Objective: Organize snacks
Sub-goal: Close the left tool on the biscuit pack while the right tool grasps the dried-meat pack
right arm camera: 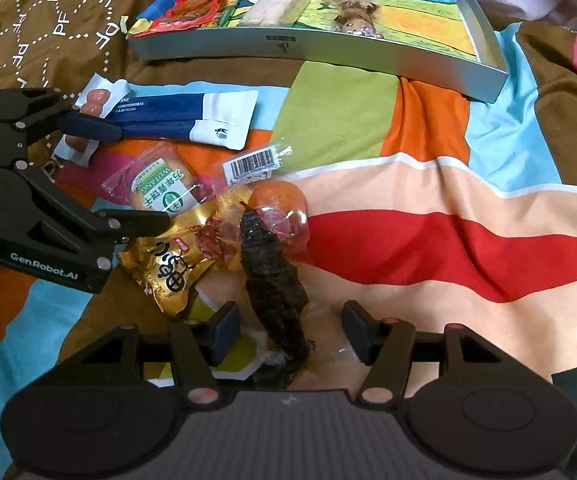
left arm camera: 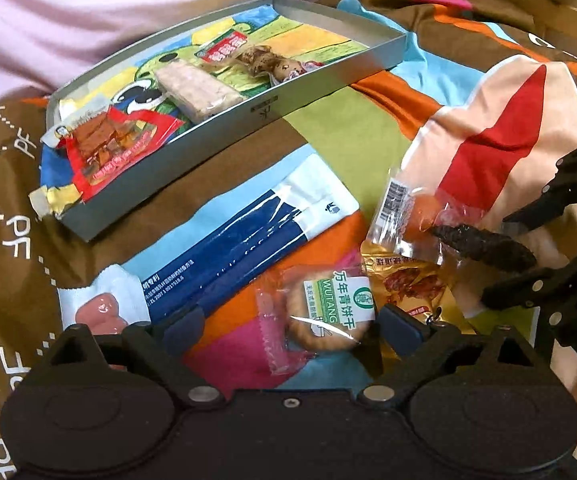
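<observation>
Brown patchwork bedspread [left arm camera: 328,128] with orange, green, blue, pink and red blocks is the surface we see; the left wrist view shows a pink cloth [left arm camera: 88,20] along the top edge, beyond a shallow grey tray [left arm camera: 248,116]. In the tray we note a red snack pack [left arm camera: 104,148], a pale bar [left arm camera: 198,88] and a clear-wrapped brown snack [left arm camera: 260,60]. Outside it, on the spread, lie a long blue-and-white pack [left arm camera: 244,236], a round biscuit pack [left arm camera: 328,320], a gold pouch [left arm camera: 412,288] and a dark ridged snack [left arm camera: 484,246] in a clear wrapper. Our left gripper [left arm camera: 288,328] is spread wide, the biscuit pack lying between its fingers, nothing clamped. Right wrist view: same bedspread [right arm camera: 448,184], brown area with white "PF" print at upper left, tray [right arm camera: 328,58] at top with the red pack [right arm camera: 194,8], bar [right arm camera: 276,4] and brown snack [right arm camera: 358,16] inside. Our right gripper [right arm camera: 288,330] is wide apart with the dark snack [right arm camera: 276,280] running between its fingers, neither pad closed on it. Left gripper [right arm camera: 136,176] enters at the left, one finger over the blue-and-white pack [right arm camera: 192,118], the other at the gold pouch [right arm camera: 180,256], the biscuit pack [right arm camera: 160,184] between. An orange round item [right arm camera: 278,196] in a clear wrapper sits just beyond the dark snack.
</observation>
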The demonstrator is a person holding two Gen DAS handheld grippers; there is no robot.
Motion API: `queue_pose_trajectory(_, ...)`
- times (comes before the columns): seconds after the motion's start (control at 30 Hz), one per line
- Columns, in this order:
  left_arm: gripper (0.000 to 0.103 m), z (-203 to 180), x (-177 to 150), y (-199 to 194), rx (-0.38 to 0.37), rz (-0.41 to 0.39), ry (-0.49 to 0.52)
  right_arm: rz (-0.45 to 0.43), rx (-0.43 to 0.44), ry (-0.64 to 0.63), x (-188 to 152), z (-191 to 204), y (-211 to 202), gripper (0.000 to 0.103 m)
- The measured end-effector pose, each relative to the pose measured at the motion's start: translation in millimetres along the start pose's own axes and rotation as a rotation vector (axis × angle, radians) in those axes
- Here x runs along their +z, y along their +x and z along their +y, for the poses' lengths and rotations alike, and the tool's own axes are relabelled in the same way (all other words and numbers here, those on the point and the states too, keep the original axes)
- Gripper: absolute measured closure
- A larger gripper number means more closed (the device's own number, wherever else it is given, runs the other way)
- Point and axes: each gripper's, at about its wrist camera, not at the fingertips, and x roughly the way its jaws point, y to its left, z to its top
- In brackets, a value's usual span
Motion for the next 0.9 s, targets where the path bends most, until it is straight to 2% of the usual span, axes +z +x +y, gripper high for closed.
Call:
queue_pose_trajectory(0.13,0.012,-2,-2,-1,-0.004,-0.008,0.0,0.0,-0.001,0.0,0,-1,0,0.04)
queue_pose_trajectory(0.2,0.015,-4,-4,2,-0.032,0.009,-0.003,0.0,-0.002,-0.002,0,-1,0,0.039)
queue_pose_trajectory(0.37,0.017,2,-3,6,-0.05,0.007,-0.08,-0.001,-0.003,-0.006,-1,1,-1,0.039)
queue_pose_trajectory(0.47,0.026,7,-4,5,-0.066,0.002,-0.139,-0.002,-0.003,-0.005,0,0,-1,0.039)
queue_pose_trajectory(0.6,0.041,7,-3,5,-0.074,0.003,-0.153,-0.006,-0.004,-0.007,0,0,-1,0.039)
queue_pose_trajectory(0.7,0.046,6,-3,4,-0.074,0.017,-0.173,-0.021,-0.008,0.004,-1,1,-2,0.041)
queue_pose_trajectory(0.8,0.052,6,-1,2,-0.093,0.053,-0.198,-0.037,0.0,-0.01,-2,5,-4,0.049)
queue_pose_trajectory(0.9,0.052,7,-2,0,-0.109,0.093,-0.241,-0.042,0.025,-0.015,-2,8,-5,0.051)
